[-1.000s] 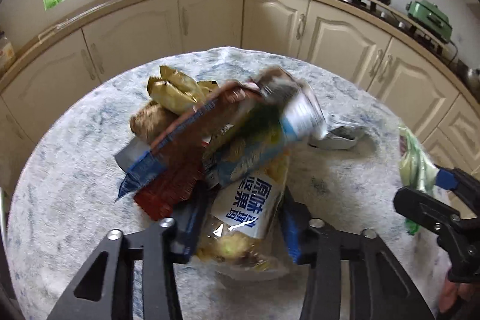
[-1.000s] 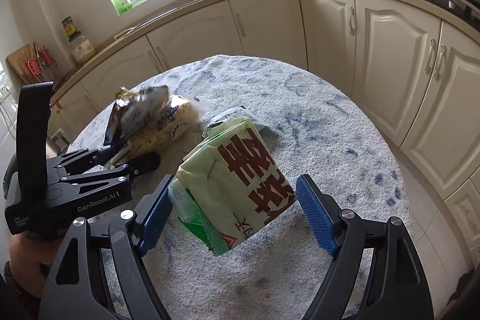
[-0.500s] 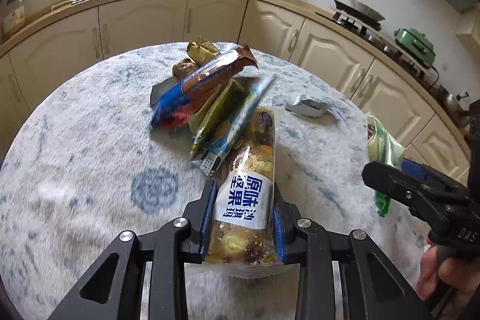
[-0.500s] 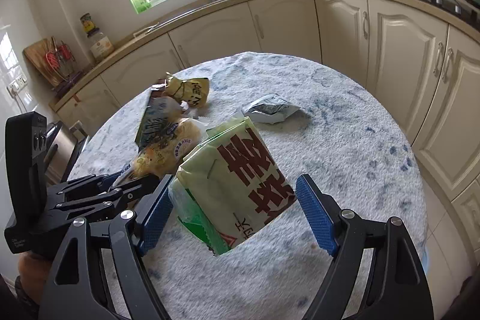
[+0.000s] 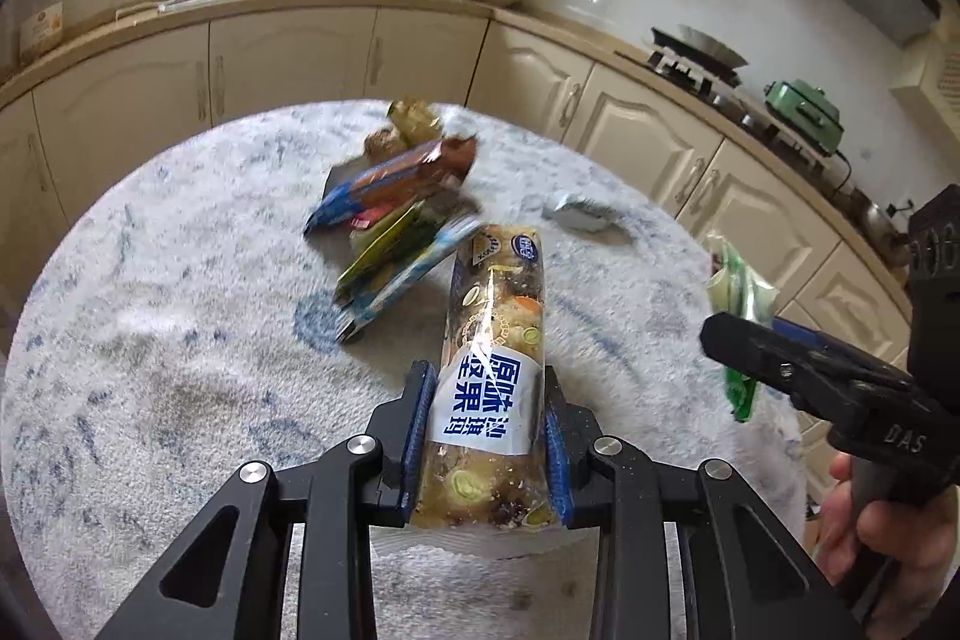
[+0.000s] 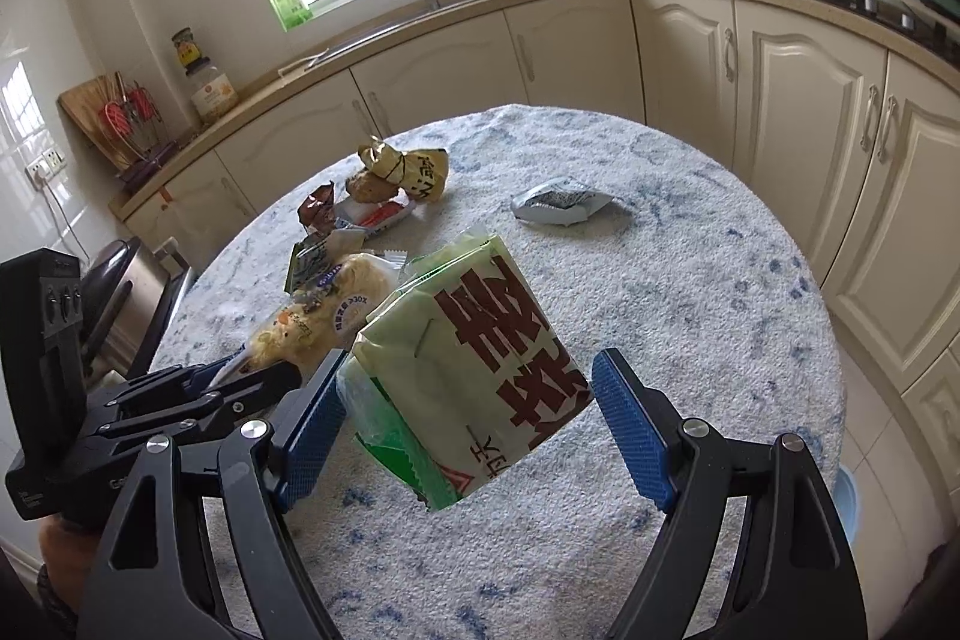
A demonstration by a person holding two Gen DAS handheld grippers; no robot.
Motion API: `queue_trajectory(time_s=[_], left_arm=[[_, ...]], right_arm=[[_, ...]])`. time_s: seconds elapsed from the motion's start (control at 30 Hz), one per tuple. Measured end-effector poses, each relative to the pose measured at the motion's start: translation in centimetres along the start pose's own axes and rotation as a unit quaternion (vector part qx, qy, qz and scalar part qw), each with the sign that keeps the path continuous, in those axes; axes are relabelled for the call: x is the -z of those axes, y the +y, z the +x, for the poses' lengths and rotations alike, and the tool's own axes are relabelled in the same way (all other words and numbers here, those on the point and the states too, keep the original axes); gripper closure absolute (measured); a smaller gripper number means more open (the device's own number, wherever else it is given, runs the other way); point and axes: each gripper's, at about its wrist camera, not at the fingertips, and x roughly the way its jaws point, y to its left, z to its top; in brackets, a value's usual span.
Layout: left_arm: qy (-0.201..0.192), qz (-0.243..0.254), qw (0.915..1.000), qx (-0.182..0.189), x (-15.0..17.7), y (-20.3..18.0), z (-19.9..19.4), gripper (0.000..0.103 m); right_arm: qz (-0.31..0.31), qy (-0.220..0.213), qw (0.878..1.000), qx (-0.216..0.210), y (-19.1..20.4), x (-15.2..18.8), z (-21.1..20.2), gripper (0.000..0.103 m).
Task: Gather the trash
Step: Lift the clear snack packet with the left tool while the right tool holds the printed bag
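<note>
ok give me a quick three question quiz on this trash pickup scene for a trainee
1. True or false: the left gripper holds nothing.
2. Which lies alone on the table, apart from the pile of wrappers? A a silver wrapper; B a red can; C a glass bottle.
3. What hangs in the right gripper?

Key: 1 false, it is shut on a long snack pack. 2 A. 3 a green bag with brown characters, lifted off the table.
</note>
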Motion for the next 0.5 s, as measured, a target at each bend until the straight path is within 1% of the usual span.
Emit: queue_trajectory(time_s=[0.1,0.13,0.2,0.23,0.27,0.33,0.37,0.4,0.43,0.47,0.5], left_arm=[[-0.025,0.013,0.9996,0.007,-0.3,-1.1,-1.6,0.076],[-0.034,0.016,0.9993,0.009,-0.4,-1.5,-2.1,0.077],[-0.049,0.028,0.9984,0.009,-0.6,-2.2,-3.1,0.09],[-0.051,0.033,0.9981,0.012,-0.8,-2.6,-3.4,0.093],[-0.048,0.036,0.9981,0.013,-0.8,-2.9,-3.4,0.092],[-0.028,0.046,0.9985,-0.003,-0.6,-3.2,-2.7,0.092],[-0.012,0.051,0.9986,-0.005,-0.4,-3.3,-2.1,0.088],[-0.004,0.049,0.9988,-0.009,0.0,-3.2,-1.7,0.086],[0.003,0.048,0.9987,-0.018,0.5,-3.0,-1.5,0.076],[0.006,0.048,0.9986,-0.023,0.8,-2.9,-1.4,0.059],[0.008,0.045,0.9986,-0.025,1.1,-2.7,-1.5,0.048]], right_arm=[[0.0,-0.015,1.0,0.002,0.0,-0.4,-1.3,0.021],[-0.001,-0.02,1.0,0.003,0.0,-0.6,-1.8,0.021],[-0.003,-0.03,1.0,0.004,0.0,-0.9,-2.6,0.021],[-0.003,-0.033,0.999,0.005,-0.1,-1.0,-2.9,0.021],[-0.003,-0.033,0.999,0.006,-0.1,-1.0,-3.1,0.021],[0.0,-0.032,0.999,0.008,-0.4,-1.0,-3.2,0.021],[0.002,-0.031,0.999,0.009,-0.5,-0.8,-3.2,0.021],[0.003,-0.029,1.0,0.008,-0.6,-0.6,-3.3,0.021],[0.003,-0.027,1.0,0.008,-0.7,-0.4,-3.3,0.021],[0.003,-0.025,1.0,0.008,-0.7,-0.2,-3.2,0.021],[0.003,-0.023,1.0,0.009,-0.7,-0.1,-3.1,0.021]])
